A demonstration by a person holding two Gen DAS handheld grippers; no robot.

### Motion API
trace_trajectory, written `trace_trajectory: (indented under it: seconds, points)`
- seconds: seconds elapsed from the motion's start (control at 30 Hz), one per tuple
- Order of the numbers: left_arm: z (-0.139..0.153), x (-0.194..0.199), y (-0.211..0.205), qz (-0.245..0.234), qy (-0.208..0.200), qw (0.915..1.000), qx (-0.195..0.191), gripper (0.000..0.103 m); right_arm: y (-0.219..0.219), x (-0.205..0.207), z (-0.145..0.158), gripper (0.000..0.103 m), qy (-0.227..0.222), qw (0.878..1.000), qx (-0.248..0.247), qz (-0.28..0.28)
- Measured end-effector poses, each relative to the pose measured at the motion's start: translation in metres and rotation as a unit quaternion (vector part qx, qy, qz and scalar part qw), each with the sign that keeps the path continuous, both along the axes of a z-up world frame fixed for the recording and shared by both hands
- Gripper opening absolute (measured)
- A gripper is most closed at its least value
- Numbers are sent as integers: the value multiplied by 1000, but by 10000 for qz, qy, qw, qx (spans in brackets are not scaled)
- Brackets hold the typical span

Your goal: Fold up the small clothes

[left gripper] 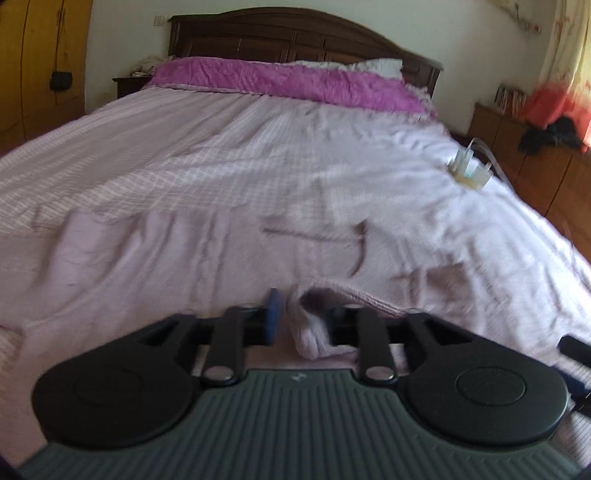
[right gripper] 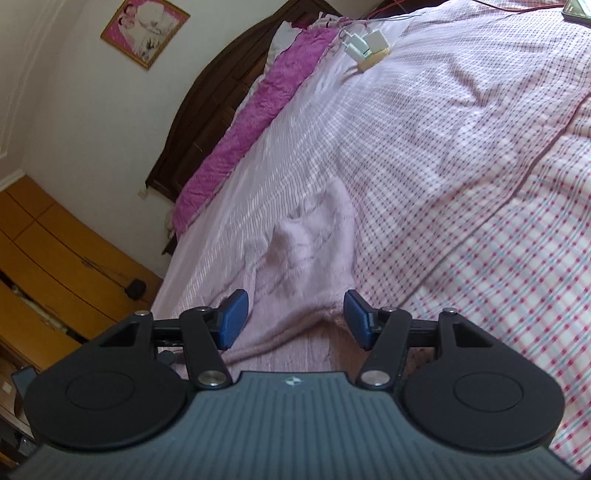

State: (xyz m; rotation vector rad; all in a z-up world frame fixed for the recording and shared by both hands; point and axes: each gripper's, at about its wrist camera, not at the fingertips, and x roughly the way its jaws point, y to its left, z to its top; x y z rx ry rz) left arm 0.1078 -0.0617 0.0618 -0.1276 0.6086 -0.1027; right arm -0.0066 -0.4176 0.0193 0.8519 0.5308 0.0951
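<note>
Right up against the left wrist lens, the left tool [left gripper: 295, 317] has a bunched fold of the pale lilac garment [left gripper: 312, 332] sitting in its gap; one blue pad [left gripper: 272, 314] shows clear with daylight beside it, the other is hidden behind the cloth, so it looks loosened rather than pinching, though honestly I can't tell for sure. That view is smeary too. Over on the right wrist view, the right tool [right gripper: 295, 319] is spread wide with nothing pinched, both blue pads either side of the garment's hem [right gripper: 314, 317] and apart from it. My guess is it's lined up like that to catch the edge for a fold. Rest of the garment [right gripper: 314, 240] lies rumpled out ahead on the bed [right gripper: 461, 147], nearly the same colour as the checked sheet, which makes its edges hard to pick out. Fold looks barely started, still lots of lumps in it. Other stuff around: a white charger with a cable [right gripper: 364, 50] further up the bed, well apart from the garment so not really in the way, a purple quilt [left gripper: 288, 83] by the dark headboard [left gripper: 295, 38], a wooden wardrobe [right gripper: 55, 258] off to the side, and a framed picture [right gripper: 146, 31] on the wall
</note>
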Motion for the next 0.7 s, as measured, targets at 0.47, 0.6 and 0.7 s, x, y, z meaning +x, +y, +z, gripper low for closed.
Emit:
trace_trajectory:
  seconds: [0.47, 0.6, 0.7]
  points:
    - [15, -26, -3, -1144, -464, 9810, 1498, 48, 29, 9, 3, 65, 169, 9991, 68, 393]
    - [14, -22, -21, -1656, -536, 9682, 1799, 49, 31, 13, -2, 65, 273, 9989, 77, 367]
    - [8, -16, -33, -1944, -543, 9589, 1996, 49, 32, 15, -3, 65, 306, 9989, 35, 353]
